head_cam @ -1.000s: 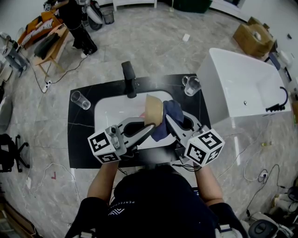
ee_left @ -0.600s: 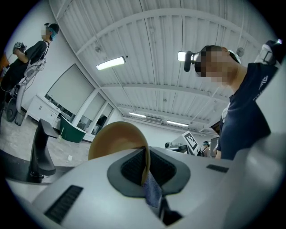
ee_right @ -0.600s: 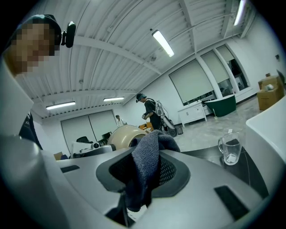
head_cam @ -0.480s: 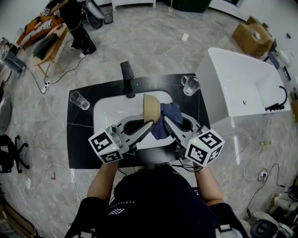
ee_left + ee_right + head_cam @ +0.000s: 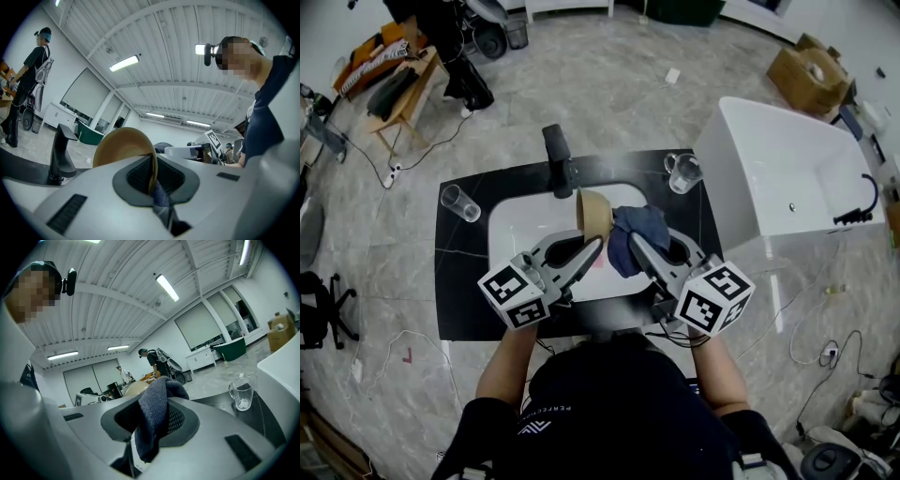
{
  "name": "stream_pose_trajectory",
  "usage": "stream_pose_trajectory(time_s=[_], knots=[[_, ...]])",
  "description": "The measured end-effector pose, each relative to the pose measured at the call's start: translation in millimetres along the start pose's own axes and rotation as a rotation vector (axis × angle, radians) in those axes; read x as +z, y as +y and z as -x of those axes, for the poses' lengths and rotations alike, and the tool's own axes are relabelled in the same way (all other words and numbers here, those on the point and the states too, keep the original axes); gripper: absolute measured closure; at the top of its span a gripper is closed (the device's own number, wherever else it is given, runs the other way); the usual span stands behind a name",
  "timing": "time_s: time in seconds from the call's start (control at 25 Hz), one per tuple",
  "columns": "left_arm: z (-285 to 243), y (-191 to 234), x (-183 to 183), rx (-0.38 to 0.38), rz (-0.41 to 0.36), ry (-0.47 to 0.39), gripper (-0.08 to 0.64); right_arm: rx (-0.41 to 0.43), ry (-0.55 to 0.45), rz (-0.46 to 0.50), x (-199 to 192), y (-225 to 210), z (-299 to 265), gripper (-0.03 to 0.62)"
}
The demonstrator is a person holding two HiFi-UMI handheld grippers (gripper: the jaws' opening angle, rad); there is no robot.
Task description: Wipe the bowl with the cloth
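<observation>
left gripper [image 5: 154,182]: fingers [image 5: 93,199] clamped on bowl [image 5: 123,146] rim | bowl: tan, tilted | faucet [image 5: 60,151]: left of bowl

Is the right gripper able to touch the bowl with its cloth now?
Probably yes. The right gripper grips the cloth right beside the bowl, which the left gripper holds up over the sink, and nothing seems to stand between them.
</observation>
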State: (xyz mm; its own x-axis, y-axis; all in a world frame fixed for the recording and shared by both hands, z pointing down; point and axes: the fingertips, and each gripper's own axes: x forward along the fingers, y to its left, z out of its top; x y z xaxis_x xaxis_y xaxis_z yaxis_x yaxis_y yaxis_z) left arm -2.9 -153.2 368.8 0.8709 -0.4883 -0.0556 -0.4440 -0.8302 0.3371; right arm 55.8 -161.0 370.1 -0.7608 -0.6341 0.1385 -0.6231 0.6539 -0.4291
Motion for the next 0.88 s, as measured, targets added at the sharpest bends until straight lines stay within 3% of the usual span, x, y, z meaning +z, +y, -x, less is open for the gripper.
stream_pose_trajectory(time_s=[0.36,0.88], knots=[[-2.5,9.5,-17.3,0.089,-0.092,0.108,0.545,-0.015,-0.001,-0.005,-4.3,-2.2,0.7,0.491],[-5.8,16.1,-31.9,0.162,-0.176,0.24,0.545,-0.065,0.007,0.001,-14.2,-10.1,1.5,0.49]])
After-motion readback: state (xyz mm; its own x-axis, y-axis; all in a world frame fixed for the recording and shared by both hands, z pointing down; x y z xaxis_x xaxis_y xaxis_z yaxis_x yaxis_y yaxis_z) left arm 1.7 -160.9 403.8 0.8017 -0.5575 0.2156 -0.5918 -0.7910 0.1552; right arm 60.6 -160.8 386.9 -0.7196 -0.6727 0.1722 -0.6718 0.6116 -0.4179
